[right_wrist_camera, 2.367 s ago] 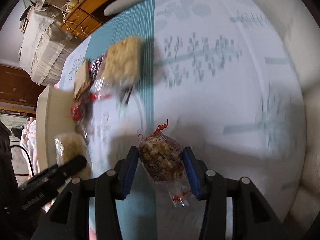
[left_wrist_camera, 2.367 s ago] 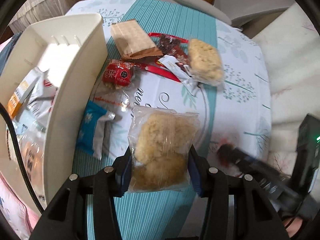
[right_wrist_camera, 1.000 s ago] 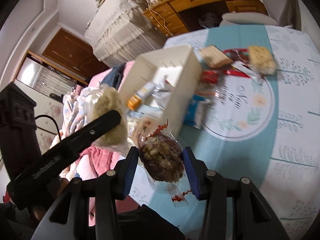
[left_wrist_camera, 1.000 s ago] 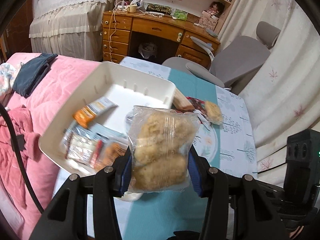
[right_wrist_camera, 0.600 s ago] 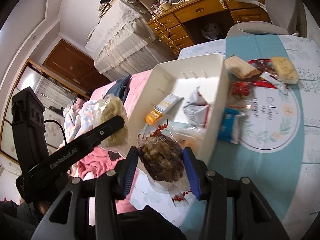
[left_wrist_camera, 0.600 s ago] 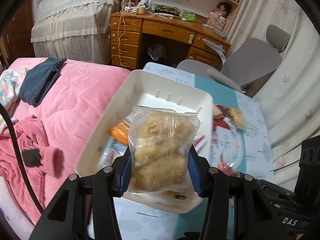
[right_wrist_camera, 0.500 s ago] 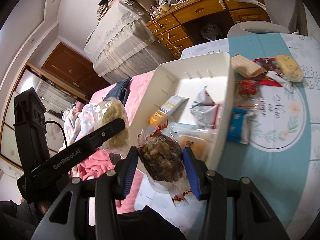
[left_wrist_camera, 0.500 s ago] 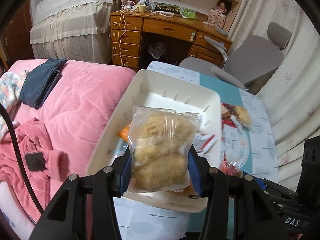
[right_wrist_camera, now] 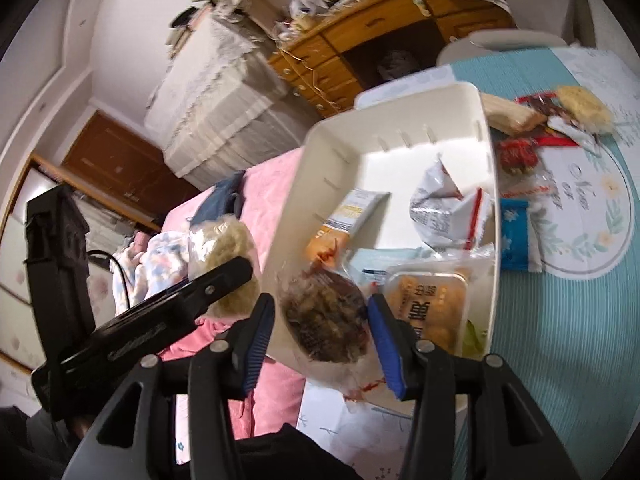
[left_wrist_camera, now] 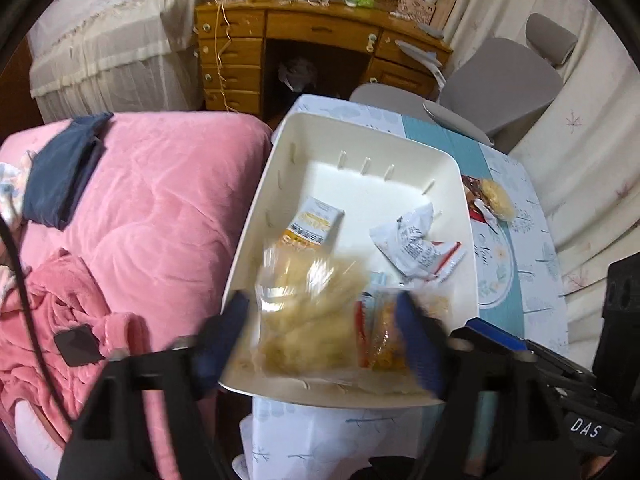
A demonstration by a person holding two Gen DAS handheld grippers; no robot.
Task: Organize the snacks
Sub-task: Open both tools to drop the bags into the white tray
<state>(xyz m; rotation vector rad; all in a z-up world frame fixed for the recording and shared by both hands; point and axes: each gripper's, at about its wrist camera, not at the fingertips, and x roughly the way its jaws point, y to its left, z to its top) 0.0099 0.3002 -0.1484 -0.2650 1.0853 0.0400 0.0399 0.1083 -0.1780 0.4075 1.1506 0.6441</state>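
Clear-wrapped pale cakes [left_wrist_camera: 308, 312] drop blurred from the left gripper [left_wrist_camera: 320, 340], jaws just spread wide, into the white bin [left_wrist_camera: 256, 216]. Right gripper [right_wrist_camera: 322, 334] loosens around the dark nut cluster [right_wrist_camera: 324, 316]; release fully, then fetch table snacks [right_wrist_camera: 516, 152].

A wooden desk [left_wrist_camera: 320, 36] with drawers stands at the back of the room. A grey chair [left_wrist_camera: 500, 80] is next to it. White curtains [left_wrist_camera: 580, 100] hang on the right. A pink blanket [left_wrist_camera: 140, 220] covers the bed. A brown door [right_wrist_camera: 116, 164] is far off.
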